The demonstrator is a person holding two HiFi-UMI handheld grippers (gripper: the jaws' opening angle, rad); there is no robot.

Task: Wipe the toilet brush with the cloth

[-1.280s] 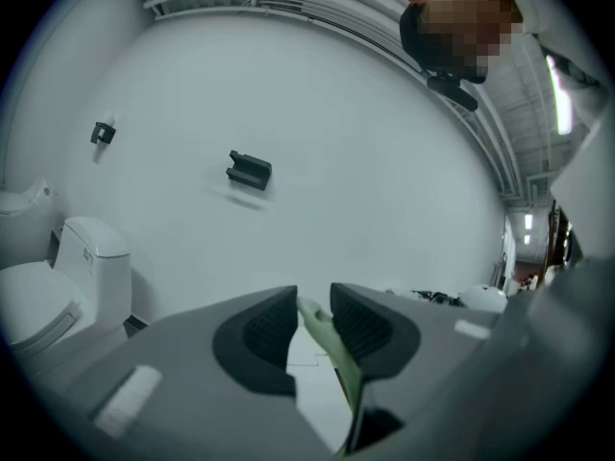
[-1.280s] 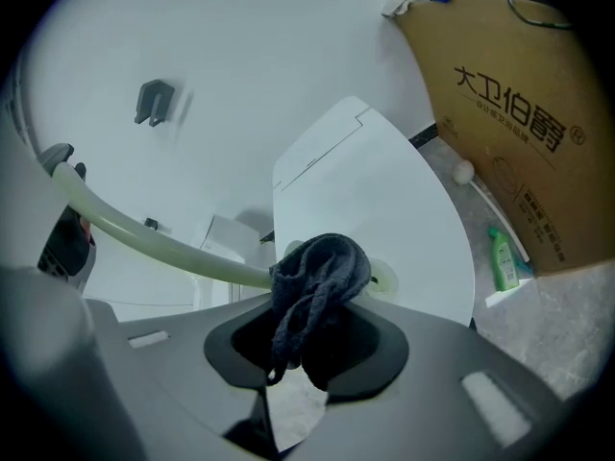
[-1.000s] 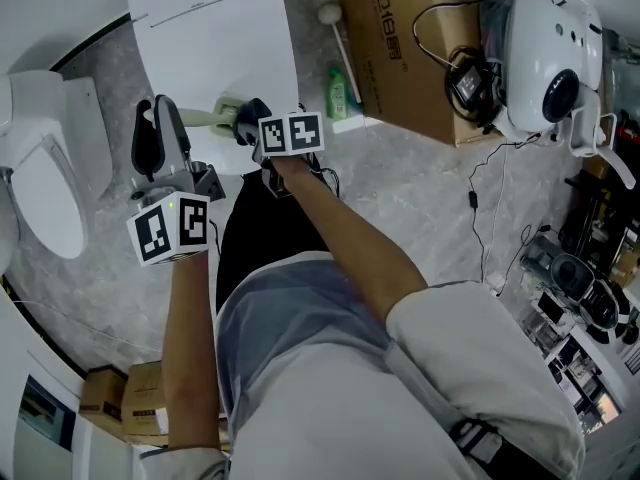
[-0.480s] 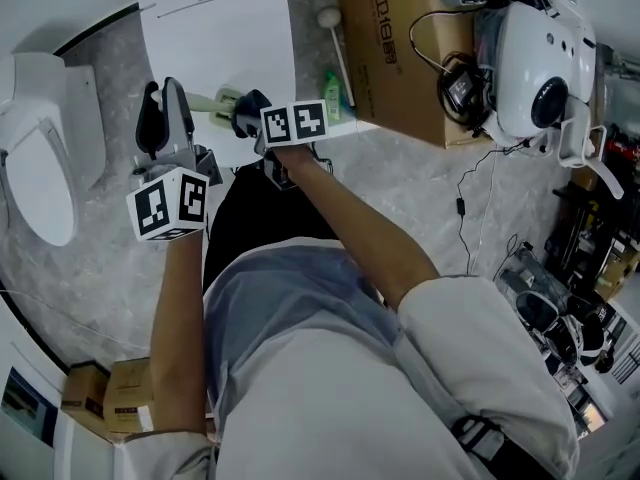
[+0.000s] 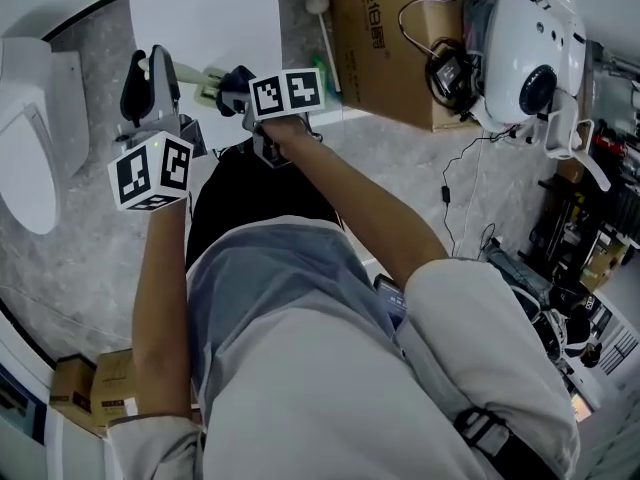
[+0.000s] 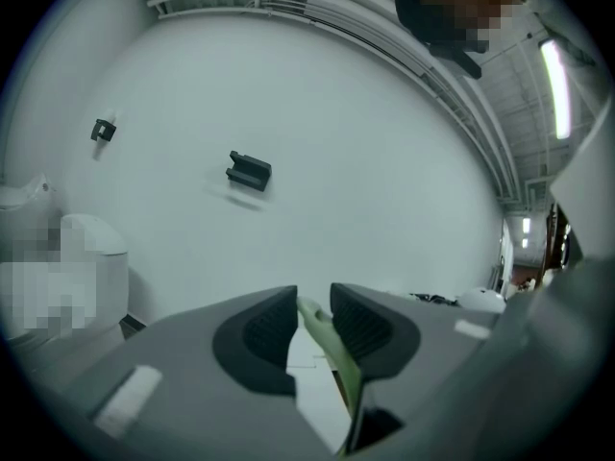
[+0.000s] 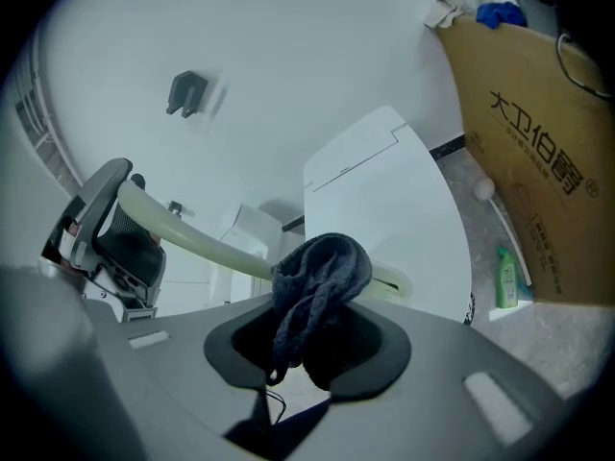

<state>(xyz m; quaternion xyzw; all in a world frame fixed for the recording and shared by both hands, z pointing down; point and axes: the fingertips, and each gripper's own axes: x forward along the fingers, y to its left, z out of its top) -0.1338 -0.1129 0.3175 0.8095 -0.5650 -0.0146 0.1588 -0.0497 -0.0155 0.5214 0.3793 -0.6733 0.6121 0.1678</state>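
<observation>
Both gripping | left gripper (image 6: 312, 303) pinches toilet brush (image 6: 333, 351) handle | right gripper (image 7: 309, 351) pinches cloth (image 7: 322, 275) against it

The cloth (image 7: 322, 277) is dark, nubby towelling; the toilet brush (image 7: 192, 232) handle is smooth pale-green plastic with a slight sheen. At two o'clock in the right gripper view, the box (image 7: 538, 133) is matt brown cardboard.

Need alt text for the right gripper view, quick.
The right gripper holds a dark grey terry cloth draped over the pale green plastic toilet brush handle, whose far end the left gripper clamps. A brown cardboard box stands at right.
</observation>
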